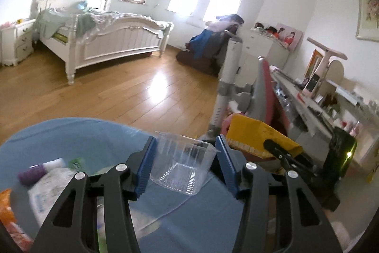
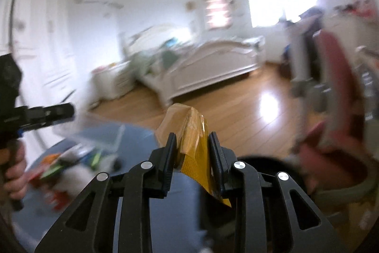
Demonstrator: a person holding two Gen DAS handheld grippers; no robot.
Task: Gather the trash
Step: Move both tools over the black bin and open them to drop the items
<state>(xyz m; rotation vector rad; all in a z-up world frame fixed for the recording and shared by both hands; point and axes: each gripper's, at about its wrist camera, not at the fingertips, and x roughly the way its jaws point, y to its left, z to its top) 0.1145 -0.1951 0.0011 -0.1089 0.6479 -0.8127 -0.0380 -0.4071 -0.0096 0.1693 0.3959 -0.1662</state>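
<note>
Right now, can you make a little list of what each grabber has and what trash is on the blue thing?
left gripper: around the clear plastic tub; squeeze not certain
right gripper: shut on the yellow packet
blue surface: holds a purple-capped tube, wrappers
room: white bed, wooden floor
right view: blurred

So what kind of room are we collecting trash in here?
A bedroom, likely a child's: a white bed with rumpled bedding, a nightstand beside it, and a cluttered study desk with a pink chair.
</note>
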